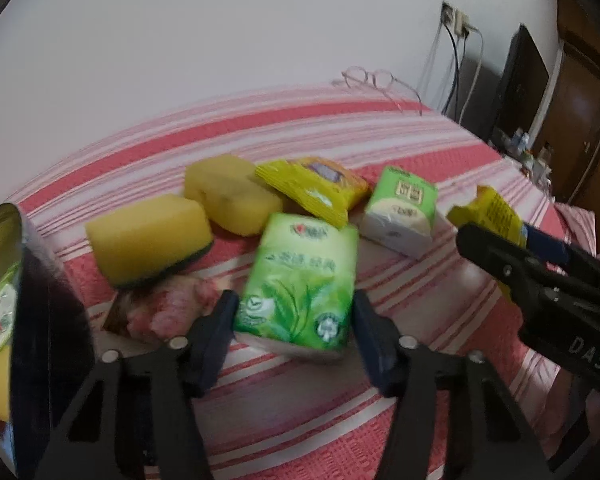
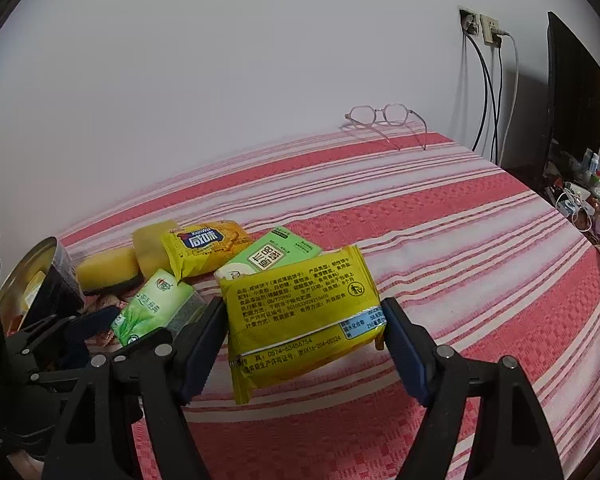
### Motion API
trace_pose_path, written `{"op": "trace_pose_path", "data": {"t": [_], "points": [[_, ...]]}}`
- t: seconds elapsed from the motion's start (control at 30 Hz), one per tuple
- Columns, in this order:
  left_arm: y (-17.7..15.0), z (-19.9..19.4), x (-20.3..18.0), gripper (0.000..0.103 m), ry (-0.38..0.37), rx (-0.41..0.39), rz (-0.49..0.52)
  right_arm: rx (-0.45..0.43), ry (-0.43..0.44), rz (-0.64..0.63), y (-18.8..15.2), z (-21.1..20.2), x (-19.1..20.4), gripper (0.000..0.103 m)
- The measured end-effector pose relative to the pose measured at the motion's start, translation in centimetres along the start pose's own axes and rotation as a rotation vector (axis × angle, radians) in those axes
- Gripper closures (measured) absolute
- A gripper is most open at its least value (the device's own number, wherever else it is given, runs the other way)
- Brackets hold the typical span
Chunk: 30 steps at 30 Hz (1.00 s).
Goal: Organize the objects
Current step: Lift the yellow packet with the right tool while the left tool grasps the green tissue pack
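Between right gripper [image 2: 304, 344] fingers – yellow biscuit packet [image 2: 300, 320] clamped

A bed with a red-and-white striped cover [image 2: 440, 240] carries two yellow sponges [image 1: 150, 236] at nine o'clock, a green tissue pack [image 1: 300, 280] centrally, a yellow biscuit packet [image 1: 312, 184] beyond, eyeglasses [image 2: 388, 120] at twelve

Crowded near the tin, open bed beyond

We see the packets and sponges [image 1: 148, 236] bunched beside the tin [image 1: 40, 320] at the left, leaving only narrow gaps there; past the green tissue pack [image 1: 300, 280], the striped bedspread [image 2: 480, 280] lies bare up to the glasses [image 2: 384, 120] by the wall.
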<state>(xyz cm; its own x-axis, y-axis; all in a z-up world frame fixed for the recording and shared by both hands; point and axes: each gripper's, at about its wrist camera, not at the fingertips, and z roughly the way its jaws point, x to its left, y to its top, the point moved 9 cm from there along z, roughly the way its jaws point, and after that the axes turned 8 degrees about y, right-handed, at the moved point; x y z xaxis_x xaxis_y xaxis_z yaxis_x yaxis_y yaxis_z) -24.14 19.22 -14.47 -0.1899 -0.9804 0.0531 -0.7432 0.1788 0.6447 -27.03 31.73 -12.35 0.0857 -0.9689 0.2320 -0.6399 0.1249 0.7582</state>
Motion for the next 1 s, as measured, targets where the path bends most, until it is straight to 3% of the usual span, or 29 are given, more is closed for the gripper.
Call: {"op": "trace_pose_path", "data": {"t": [1.0], "points": [[1.9,-4.2,1.0,0.051,0.049,-0.223,-0.022,-0.081,-0.008,-0.041,0.5,-1.6,0.8,0.025]]}}
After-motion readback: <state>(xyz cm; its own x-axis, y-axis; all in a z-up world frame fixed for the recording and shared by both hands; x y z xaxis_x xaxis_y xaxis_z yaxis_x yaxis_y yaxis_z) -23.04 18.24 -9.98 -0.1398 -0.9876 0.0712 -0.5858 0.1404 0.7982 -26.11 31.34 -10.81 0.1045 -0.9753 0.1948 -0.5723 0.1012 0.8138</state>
